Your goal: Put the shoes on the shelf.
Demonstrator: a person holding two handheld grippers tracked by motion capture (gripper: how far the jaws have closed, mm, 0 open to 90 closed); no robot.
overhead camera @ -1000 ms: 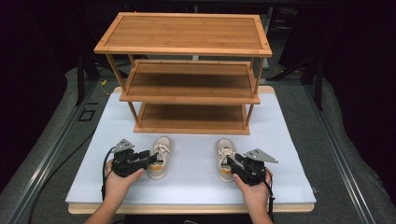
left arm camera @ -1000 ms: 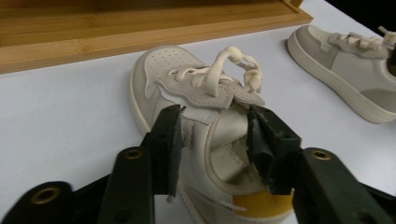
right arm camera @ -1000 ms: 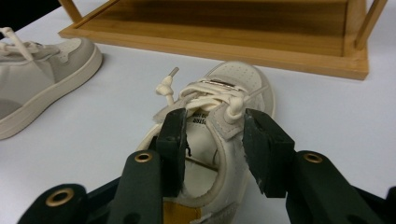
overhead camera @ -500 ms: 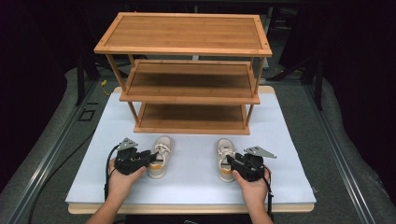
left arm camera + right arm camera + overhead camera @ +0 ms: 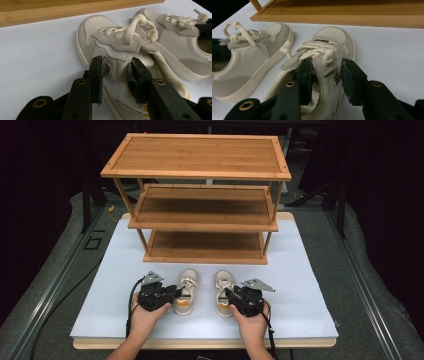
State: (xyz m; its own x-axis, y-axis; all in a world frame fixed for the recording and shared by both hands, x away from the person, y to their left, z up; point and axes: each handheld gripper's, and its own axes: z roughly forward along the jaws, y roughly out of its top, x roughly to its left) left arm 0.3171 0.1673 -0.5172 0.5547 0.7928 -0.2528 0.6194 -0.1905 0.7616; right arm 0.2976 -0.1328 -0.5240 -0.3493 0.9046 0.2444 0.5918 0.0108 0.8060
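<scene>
Two small beige lace-up shoes stand side by side, toes toward the rack, on a white board. My left gripper reaches in from the left onto the left shoe. In the left gripper view its jaws, which have just been closing, pinch that left shoe at the side wall and tongue, left gripper. My right gripper comes in from the right onto the right shoe. Its jaws, also just closing, clamp the right shoe around the tongue, right gripper.
A three-tier bamboo shoe rack stands at the back of the board, its bottom shelf just beyond the shoes' toes. Bare white board lies to either side of the hands. Grey floor and metal rails surround the table.
Both hands have moved inward toward each other, and the two shoes have slid closer together with them. Both pairs of jaws have narrowed onto the shoes.
</scene>
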